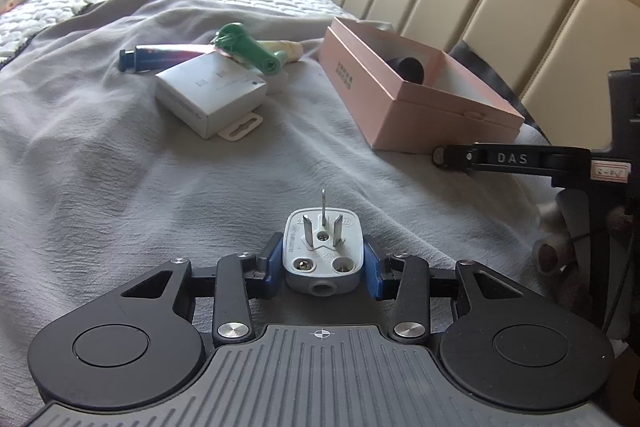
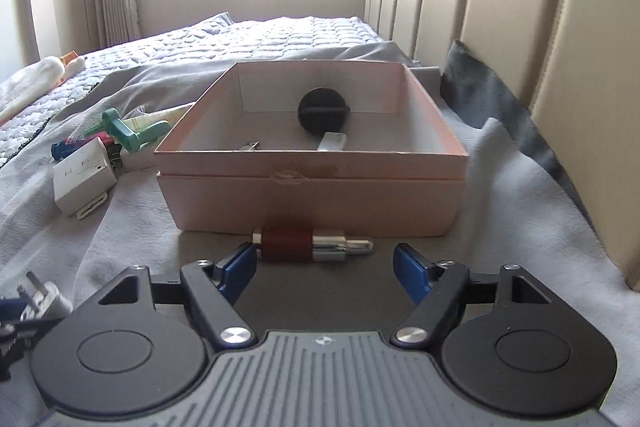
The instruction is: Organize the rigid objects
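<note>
Jaws of the right gripper [image 2: 325, 269] stand wide, unloaded; the red-and-silver cylinder [image 2: 310, 245] lies crosswise just ahead, before the pink box [image 2: 312, 187]; left gripper [image 1: 323, 263] clamps a white plug [image 1: 322, 254].

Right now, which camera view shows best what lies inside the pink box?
The right wrist view: it looks over the pink box wall onto a black round thing, a white piece and a small metal piece. The left wrist view shows the box sideways, with only the black thing.

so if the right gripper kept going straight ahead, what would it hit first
Probably the red-and-silver cylinder lying crosswise just beyond the open right gripper, then the pink box close behind it; depth is hard to judge.
</note>
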A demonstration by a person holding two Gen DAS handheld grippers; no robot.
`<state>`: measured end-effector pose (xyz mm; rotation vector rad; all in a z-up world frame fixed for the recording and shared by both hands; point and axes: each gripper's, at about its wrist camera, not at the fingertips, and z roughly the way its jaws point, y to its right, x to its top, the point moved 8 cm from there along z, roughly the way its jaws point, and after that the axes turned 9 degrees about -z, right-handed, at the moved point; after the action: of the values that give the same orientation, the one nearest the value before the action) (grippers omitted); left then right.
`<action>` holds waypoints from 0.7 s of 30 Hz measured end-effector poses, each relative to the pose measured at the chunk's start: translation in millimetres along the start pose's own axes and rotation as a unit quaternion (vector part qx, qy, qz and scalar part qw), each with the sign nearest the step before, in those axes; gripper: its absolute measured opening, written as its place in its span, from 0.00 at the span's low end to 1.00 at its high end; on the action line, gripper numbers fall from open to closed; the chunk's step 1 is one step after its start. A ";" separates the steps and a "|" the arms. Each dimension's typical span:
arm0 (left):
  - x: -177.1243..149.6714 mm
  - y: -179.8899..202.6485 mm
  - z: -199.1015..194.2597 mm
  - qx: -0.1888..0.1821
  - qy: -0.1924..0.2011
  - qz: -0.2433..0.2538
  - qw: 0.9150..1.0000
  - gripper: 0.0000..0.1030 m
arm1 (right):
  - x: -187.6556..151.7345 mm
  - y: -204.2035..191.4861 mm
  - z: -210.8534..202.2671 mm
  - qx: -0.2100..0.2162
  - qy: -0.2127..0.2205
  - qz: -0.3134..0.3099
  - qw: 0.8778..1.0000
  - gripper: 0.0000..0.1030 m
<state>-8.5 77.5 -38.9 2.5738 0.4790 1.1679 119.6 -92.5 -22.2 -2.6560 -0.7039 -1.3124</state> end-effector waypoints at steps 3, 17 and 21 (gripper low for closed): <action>-0.8 -0.4 -0.7 -0.002 0.005 -0.001 1.000 0.43 | 2.8 -3.1 14.9 0.005 -0.017 -0.001 1.000 0.78; -0.8 -0.1 -1.9 -0.003 0.011 -0.002 1.000 0.43 | -3.7 4.4 6.5 0.028 -0.013 0.014 0.999 0.76; -1.5 4.4 -5.4 0.008 0.014 0.010 1.000 0.43 | -8.6 -0.2 -27.6 0.043 0.009 -0.014 0.999 0.76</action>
<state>-12.8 73.5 -34.8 2.5842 0.4725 1.2119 95.0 -103.2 -11.6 -2.5743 -0.7795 -1.2802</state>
